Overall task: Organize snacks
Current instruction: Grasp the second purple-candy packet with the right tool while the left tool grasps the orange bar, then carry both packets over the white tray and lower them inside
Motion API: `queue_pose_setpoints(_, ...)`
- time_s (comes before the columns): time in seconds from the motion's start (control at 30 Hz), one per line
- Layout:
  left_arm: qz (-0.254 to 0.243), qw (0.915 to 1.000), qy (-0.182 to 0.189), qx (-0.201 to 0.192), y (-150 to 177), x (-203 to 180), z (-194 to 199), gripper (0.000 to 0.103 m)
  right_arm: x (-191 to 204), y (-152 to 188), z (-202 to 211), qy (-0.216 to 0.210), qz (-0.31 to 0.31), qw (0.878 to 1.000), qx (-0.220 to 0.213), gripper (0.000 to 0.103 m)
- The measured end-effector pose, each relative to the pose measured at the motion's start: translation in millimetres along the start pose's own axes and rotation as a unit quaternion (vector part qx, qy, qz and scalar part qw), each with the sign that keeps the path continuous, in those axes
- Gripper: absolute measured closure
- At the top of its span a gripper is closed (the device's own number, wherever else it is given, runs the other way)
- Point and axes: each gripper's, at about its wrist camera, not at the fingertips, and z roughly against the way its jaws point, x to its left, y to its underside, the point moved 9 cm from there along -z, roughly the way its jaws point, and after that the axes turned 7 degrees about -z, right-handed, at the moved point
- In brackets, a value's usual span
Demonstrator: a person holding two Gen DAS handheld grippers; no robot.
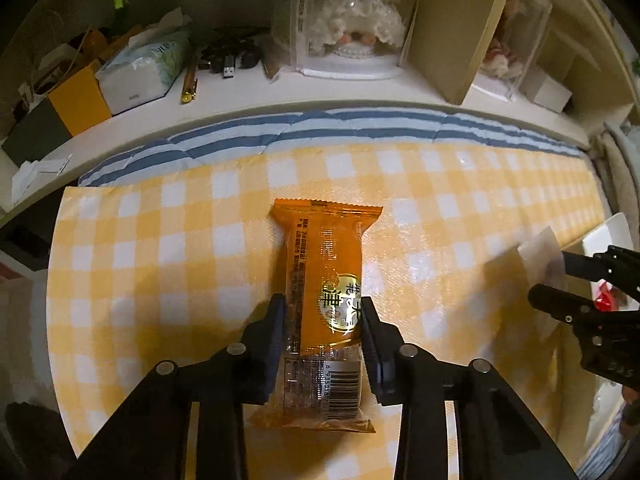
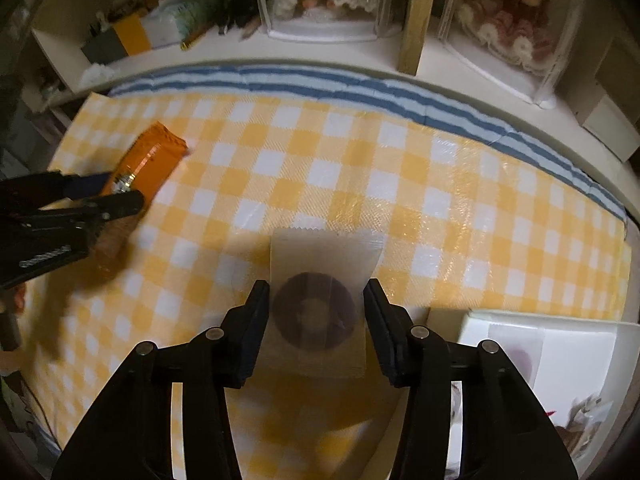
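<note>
Orange snack packet [image 1: 326, 300] flat on yellow-checked cloth [image 1: 160, 240] over the counter, long axis running straight away from the left tongs [image 1: 325, 344], near end between the jaws, pads pressed against both long sides: gripped. To the right, clear pouch with a dark ring-shaped snack [image 2: 318, 308] between the right tongs [image 2: 316, 320], jaws just beside its edges, contact uncertain. White tray [image 2: 560, 344] near right.

Right gripper [image 2: 316, 320] is straddling the clear doughnut packet [image 2: 320, 304] at lower centre, pads beside its edges; left gripper [image 2: 120, 192] is clamping the orange snack pack [image 2: 154, 156] upper left.
</note>
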Motion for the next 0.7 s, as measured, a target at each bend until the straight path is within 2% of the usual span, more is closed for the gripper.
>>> queue_pose_setpoints(0.4, -0.008, 0.9955, 0.028, -0.09, 0.6, -46.2, 96.5, 0.069, -11.4, 13.0, 76.2, -0.036, -0.025, 0.997, -0.058, 0.055)
queue_pose_setpoints(0.7, -0.029, 0.99, 0.06, -0.124, 7.5, -99.8, 156.5, 0.069, -42.6, 42.4, 136.9, -0.027, -0.031, 0.995, -0.089, 0.055)
